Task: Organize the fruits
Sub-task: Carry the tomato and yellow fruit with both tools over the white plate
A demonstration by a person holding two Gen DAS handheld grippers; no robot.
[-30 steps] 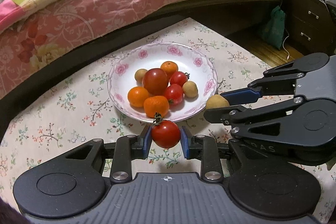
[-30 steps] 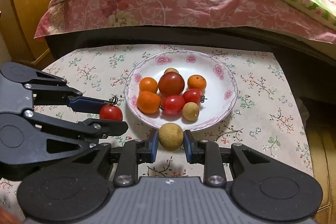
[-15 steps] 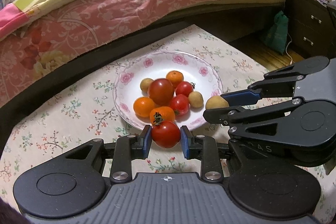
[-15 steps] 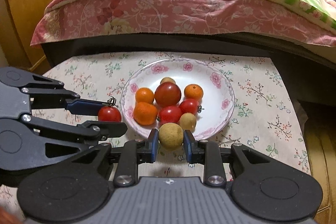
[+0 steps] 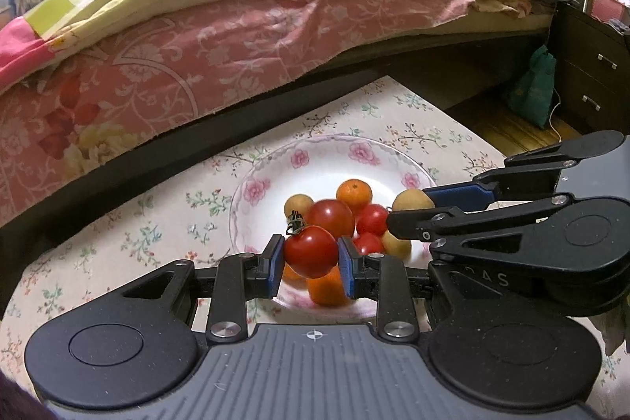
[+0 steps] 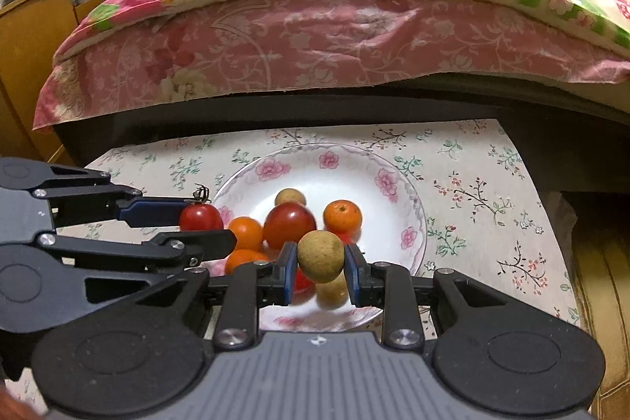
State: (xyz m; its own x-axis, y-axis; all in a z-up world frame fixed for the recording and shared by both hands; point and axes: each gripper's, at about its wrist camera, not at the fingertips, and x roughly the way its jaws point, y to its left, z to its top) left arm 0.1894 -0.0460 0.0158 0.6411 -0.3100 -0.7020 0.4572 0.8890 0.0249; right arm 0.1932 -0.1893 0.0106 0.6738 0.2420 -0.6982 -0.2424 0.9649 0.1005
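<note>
a red tomato point(image 5: 311, 251) with a dried green stem was clamped between the blue pads of the left gripper point(image 5: 311, 260), and it was held above the near rim of the plate point(image 5: 252, 184). a round tan fruit point(image 6: 321, 256) — possibly a longan, though the skin could not be read clearly — was pinched in the same way by the right gripper point(image 6: 319, 268), also over the plate's near side. in the left wrist view the right gripper was seen from the side, just beside the left one, its fruit poised at the plate's right edge.

in the white, pink-flowered plate a heap of fruit was gathered: a large dark red tomato point(image 6: 289, 225), small oranges point(image 6: 342, 216), smaller red tomatoes point(image 5: 372, 219) and two or three tan fruits point(image 5: 298, 205). those nearest the camera were partly hidden behind the held pieces and blurred.

the plate was set on a floral tablecloth point(image 6: 472, 191). behind the table a bed point(image 6: 334, 38) was seen, covered by a pink patterned sheet and a yellow-green quilt; a dark drawer unit point(image 5: 590, 73) was placed at the right of the left wrist view — a wooden cabinet point(image 6: 31, 38) at the left of the other.
</note>
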